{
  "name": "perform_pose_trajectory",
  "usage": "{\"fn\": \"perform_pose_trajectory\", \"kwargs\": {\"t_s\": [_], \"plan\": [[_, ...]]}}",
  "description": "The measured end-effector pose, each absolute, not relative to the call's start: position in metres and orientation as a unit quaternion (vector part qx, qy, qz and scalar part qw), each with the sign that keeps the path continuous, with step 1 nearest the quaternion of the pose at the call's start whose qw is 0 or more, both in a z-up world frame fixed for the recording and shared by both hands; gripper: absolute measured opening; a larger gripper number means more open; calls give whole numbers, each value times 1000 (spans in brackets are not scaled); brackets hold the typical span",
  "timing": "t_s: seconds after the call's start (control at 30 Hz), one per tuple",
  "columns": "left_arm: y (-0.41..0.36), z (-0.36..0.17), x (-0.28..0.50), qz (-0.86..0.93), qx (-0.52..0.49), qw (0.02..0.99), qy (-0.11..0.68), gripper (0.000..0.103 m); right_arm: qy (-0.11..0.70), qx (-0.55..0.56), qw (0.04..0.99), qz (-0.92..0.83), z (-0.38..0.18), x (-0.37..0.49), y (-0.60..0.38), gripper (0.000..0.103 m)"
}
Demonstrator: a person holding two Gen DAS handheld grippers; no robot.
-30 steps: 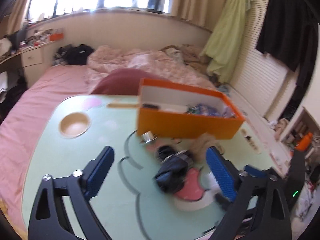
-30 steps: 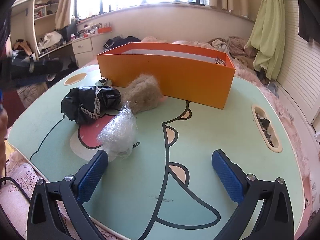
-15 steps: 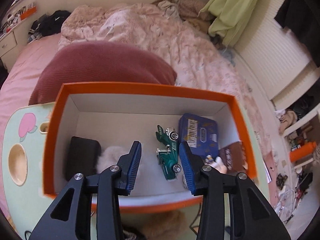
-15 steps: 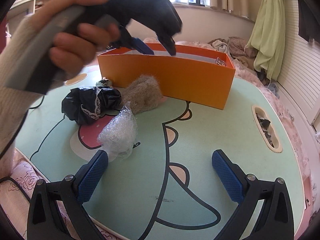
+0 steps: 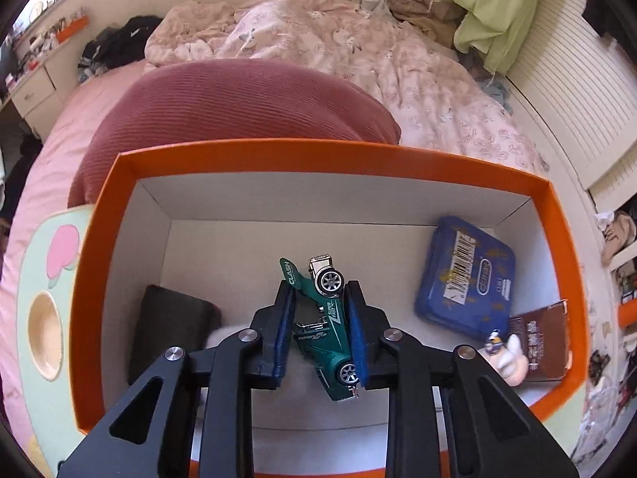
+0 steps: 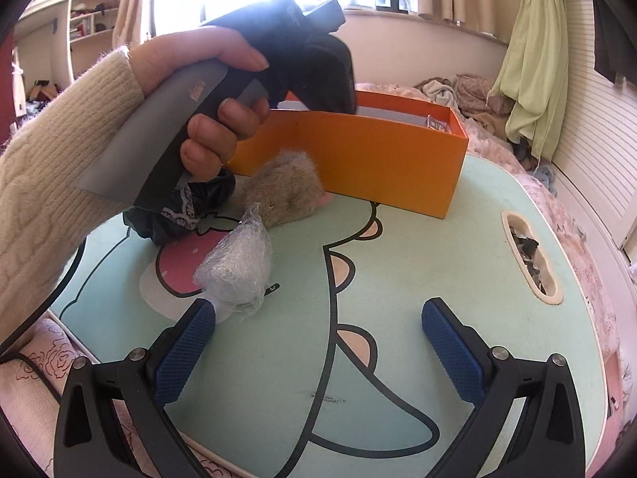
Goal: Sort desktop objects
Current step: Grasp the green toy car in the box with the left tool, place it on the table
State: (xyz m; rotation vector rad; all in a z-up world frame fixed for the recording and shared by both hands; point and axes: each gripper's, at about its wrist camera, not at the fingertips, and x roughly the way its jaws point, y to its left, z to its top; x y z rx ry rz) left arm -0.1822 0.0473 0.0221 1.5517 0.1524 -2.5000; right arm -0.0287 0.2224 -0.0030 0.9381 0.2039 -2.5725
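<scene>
Left wrist view: inside the orange box (image 5: 547, 215), the left gripper (image 5: 320, 330) has just closed on the green toy car (image 5: 324, 318), pads pressing its sides. Right gripper (image 6: 318, 342) hangs wide open over the table (image 6: 438, 247), its left pad beside a plastic wad (image 6: 237, 269).

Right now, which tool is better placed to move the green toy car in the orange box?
Left. The left tool is already shut on the green toy car inside the orange box; the right tool hangs open over the table.

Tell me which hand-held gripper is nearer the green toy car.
Left. The left hand-held gripper is inside the orange box, shut on the green toy car. The right hand-held gripper hangs open above the table, outside the box.
</scene>
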Motion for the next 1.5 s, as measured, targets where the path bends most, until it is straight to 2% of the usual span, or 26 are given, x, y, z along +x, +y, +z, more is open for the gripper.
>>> {"fn": "perform_pose_trajectory", "kwargs": {"t_s": [0.2, 0.53, 0.63, 0.77, 0.93, 1.13, 1.23, 1.27, 1.3, 1.37, 1.5], "plan": [[35, 35, -172, -856, 505, 41, 102, 26, 73, 335, 197, -919, -3, -29, 222, 103], [26, 111, -94, -904, 403, -24, 139, 26, 73, 335, 197, -919, -3, -29, 221, 103], [24, 110, -59, -909, 392, -37, 135, 26, 73, 335, 197, -919, -4, -29, 222, 103], [21, 92, -26, -914, 392, 6, 101, 26, 73, 334, 197, -919, -4, -29, 222, 103], [30, 62, -35, -901, 423, -15, 100, 27, 73, 333, 196, -919, -2, -29, 220, 103], [34, 59, -32, -905, 415, -8, 89, 28, 72, 333, 196, -919, -2, -28, 218, 103], [29, 71, -13, -916, 390, -7, 98, 37, 74, 333, 196, -920, -1, -28, 218, 103], [28, 73, -8, -918, 384, -5, 97, 51, 74, 333, 195, -920, -1, -28, 217, 103], [27, 75, 3, -921, 378, -2, 93, 71, 73, 333, 196, -920, -1, -27, 217, 103], [23, 73, 27, -928, 364, 10, 85, 85, 72, 333, 196, -919, -2, -28, 218, 103], [26, 48, 57, -919, 390, 36, 46, 85, 72, 333, 196, -920, -2, -28, 218, 103]]}}
